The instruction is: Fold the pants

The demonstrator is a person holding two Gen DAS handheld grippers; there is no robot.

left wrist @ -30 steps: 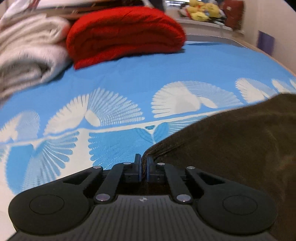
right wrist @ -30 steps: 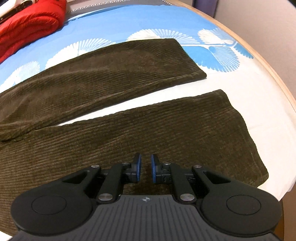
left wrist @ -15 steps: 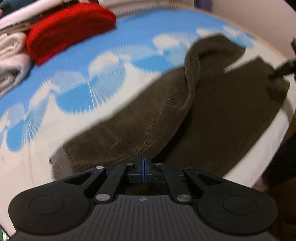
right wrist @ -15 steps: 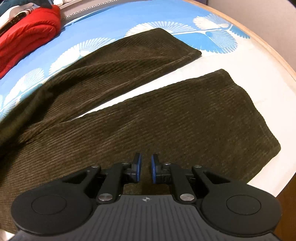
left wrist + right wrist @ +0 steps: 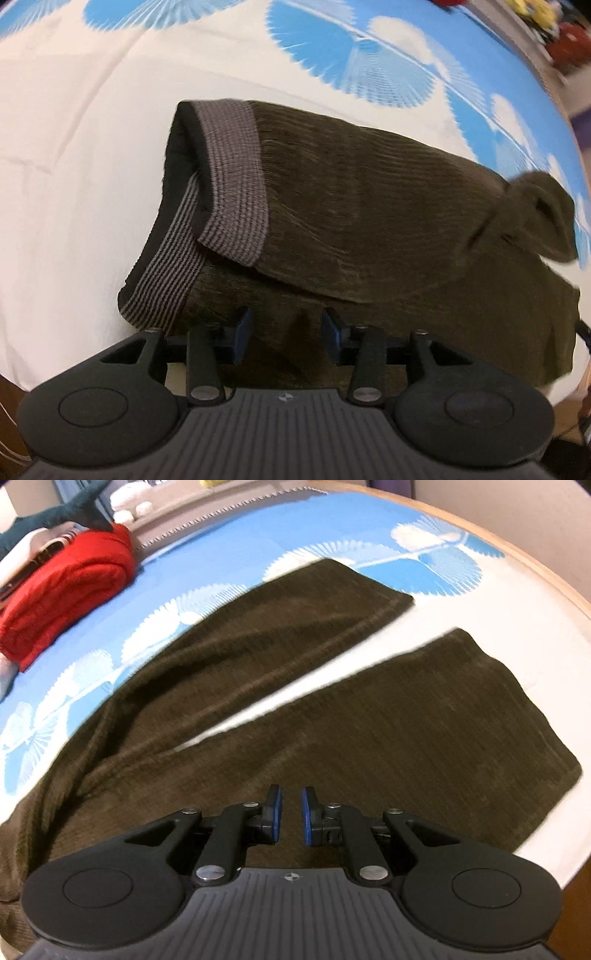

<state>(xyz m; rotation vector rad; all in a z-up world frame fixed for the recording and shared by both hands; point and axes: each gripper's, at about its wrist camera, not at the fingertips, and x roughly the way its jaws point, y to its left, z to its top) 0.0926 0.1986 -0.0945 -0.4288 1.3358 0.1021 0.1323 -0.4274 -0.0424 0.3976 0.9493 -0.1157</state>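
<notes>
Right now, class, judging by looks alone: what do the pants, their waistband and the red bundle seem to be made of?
Pants: dark olive-brown corduroy-like cloth, matte, with fine parallel ribs. Waistband: grey ribbed knit, probably elastic, going by its close dark lines and folded edge. Red bundle: soft, thick fabric, perhaps fleece or knit; its rounded folds suggest loft, but the weave is too blurred to tell.

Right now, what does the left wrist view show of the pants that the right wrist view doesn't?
Only the left wrist view shows the grey ribbed waistband, with one side folded over the other, and the left gripper open just above the fabric. Only the right wrist view shows the two legs lying apart with a strip of bedsheet between them, a red blanket, and the right gripper open. Both show the brown corduroy pants on the blue-and-white sheet.
</notes>
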